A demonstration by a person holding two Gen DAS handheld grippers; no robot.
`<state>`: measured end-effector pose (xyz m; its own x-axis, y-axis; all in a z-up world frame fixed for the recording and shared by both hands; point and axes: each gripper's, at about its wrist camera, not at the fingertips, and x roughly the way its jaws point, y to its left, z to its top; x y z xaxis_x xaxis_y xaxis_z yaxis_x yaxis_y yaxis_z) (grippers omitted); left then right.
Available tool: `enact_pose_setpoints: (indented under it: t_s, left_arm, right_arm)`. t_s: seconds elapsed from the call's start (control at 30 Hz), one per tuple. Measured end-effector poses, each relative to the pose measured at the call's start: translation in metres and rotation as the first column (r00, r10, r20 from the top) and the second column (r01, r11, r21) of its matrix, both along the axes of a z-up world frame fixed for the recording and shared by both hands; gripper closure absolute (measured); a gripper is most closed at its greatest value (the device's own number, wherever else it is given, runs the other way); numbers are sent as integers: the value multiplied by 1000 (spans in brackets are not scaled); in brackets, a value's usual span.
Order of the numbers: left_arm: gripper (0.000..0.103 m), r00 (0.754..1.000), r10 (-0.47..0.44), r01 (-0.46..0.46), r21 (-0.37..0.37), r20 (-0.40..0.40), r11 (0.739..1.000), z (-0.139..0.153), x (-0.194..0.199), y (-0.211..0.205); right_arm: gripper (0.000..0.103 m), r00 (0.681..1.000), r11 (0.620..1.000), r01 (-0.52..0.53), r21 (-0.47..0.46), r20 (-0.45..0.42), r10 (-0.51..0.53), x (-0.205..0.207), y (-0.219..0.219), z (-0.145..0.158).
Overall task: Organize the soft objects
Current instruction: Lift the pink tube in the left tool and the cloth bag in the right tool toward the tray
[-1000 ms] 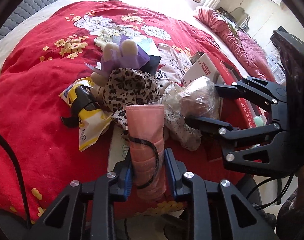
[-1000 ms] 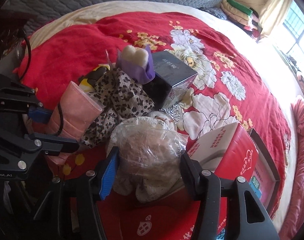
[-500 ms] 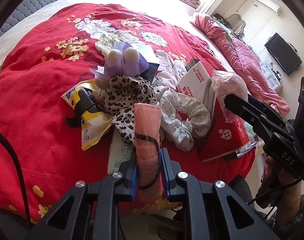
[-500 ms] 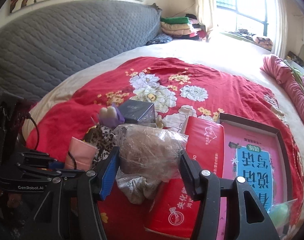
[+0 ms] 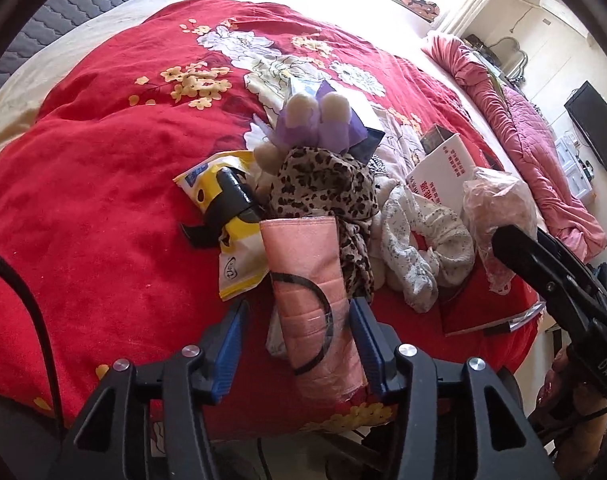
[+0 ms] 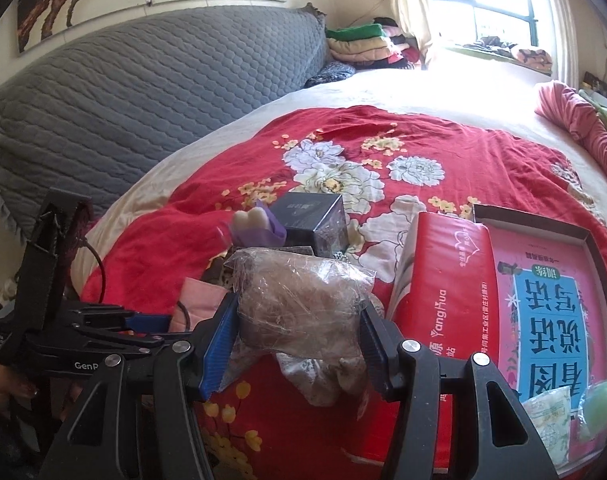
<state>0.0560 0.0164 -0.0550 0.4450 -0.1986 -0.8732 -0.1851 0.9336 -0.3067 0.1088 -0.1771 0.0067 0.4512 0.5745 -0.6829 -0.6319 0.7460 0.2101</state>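
A rolled pink cloth [image 5: 307, 272] with a black band lies on the red floral blanket [image 5: 103, 200] between the jaws of my left gripper [image 5: 299, 312]. Those jaws are opening: the left pad stands clear of the roll and the right pad is just at its side. My right gripper [image 6: 299, 312] is shut on a clear plastic bag [image 6: 299, 296] with something soft and brownish inside, held above the bed. In the left wrist view that bag [image 5: 499, 204] hangs at the right. The pink roll [image 6: 199, 296] shows beside the left gripper [image 6: 143, 320] in the right wrist view.
A pile lies just beyond the roll: leopard-print cloth [image 5: 323, 184], white speckled scrunchie [image 5: 423, 236], purple plush [image 5: 315, 120], yellow packet [image 5: 231, 216]. A black box [image 6: 311, 216], a red box [image 6: 443, 292] and an open book tray [image 6: 543, 296] lie to the right. The bed's front edge is close.
My left jaws, which squeezed the pink roll, have spread apart from it. My right gripper lifted the bag off the pile, moved right and rolled upright.
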Motion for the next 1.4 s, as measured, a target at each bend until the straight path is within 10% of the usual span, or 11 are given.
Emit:
enact_pose_setpoints:
  t_s: [0.2,0.53,1.4]
  left_arm:
    - [48,998,28,-24,75,-54,997,0,-3,-2]
    - [65,994,27,-37,-93,-106,995,-17,4,7]
    - [73,994,3,5,-75,110,997,54,-3,14]
  right_arm:
    - [44,1000,1000,-5,10,-10,5,1,0,-2]
    - [44,1000,999,3,37,-20,-2,2,-1,-2]
    - [44,999,995,28,100,41,-32,-8,-14,24]
